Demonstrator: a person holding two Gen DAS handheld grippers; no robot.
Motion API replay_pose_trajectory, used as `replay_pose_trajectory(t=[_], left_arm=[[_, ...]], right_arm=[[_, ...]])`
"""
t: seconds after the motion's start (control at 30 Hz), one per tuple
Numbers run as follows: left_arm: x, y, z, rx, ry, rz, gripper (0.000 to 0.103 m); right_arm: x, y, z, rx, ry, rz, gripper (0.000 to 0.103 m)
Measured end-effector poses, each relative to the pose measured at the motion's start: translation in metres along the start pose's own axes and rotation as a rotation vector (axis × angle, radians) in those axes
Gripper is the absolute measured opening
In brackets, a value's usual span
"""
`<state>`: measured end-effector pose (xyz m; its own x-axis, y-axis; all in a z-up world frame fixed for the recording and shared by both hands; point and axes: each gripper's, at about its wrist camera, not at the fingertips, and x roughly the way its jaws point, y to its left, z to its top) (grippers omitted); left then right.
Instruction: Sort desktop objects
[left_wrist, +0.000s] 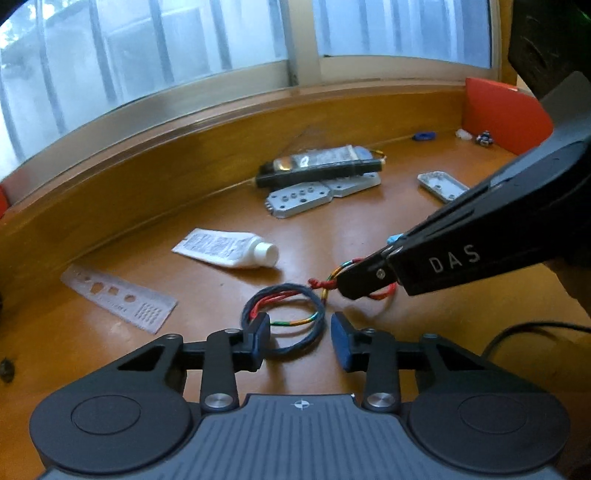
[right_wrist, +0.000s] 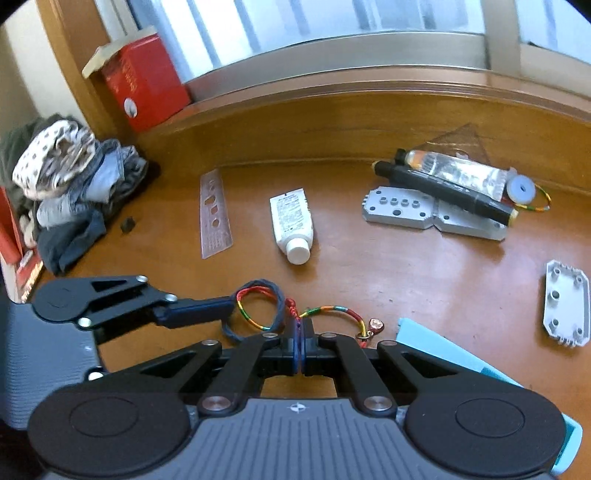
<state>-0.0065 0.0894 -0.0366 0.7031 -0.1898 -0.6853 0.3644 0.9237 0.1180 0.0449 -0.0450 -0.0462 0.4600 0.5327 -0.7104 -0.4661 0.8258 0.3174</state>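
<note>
Right hand-held gripper (right_wrist: 300, 338) angled down, clamped on braided cord bracelet (right_wrist: 332, 312), left hand-held gripper (left_wrist: 300, 334) part-open astride dark hair tie (left_wrist: 314, 328)

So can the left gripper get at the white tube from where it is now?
Probably yes. The white tube lies alone on open desk beyond the left gripper; only the cord loops between its fingers would need clearing first.

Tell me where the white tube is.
The white tube lies mid-desk in the right wrist view, cap toward the camera, between the clear stencil ruler on its left and the grey metal plates.
</note>
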Motion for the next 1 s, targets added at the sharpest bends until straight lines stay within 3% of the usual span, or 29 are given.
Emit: replay_pose_trajectory(t=[0.07, 0.1, 0.13, 0.63, 0.77, 1.0], left_arm=[[0.005, 0.002, 0.003, -0.009, 0.005, -0.029, 0.021], [0.007, 0.004, 0.005, -0.016, 0.009, -0.043, 0.007], [0.009, 0.005, 0.007, -0.029, 0.017, -0.049, 0.005], [-0.042, 0.063, 0.005, -0.299, -0.063, -0.01, 0.005], [-0.048, 0.068, 0.007, -0.313, -0.084, -0.015, 0.005], [-0.053, 0.058, 0.008, -0.307, -0.102, -0.093, 0.005]], right_arm=[[-0.001, -0.003, 0.001, 0.03, -0.004, 0.027, 0.001], [-0.003, -0.004, 0.001, 0.043, -0.009, 0.038, 0.001], [-0.004, -0.005, 0.002, 0.056, -0.016, 0.05, 0.001], [-0.047, -0.017, 0.013, 0.167, -0.165, 0.079, 0.001], [-0.059, -0.01, 0.014, 0.172, -0.204, 0.091, 0.001], [-0.075, -0.001, 0.003, 0.207, -0.251, 0.089, 0.001]])
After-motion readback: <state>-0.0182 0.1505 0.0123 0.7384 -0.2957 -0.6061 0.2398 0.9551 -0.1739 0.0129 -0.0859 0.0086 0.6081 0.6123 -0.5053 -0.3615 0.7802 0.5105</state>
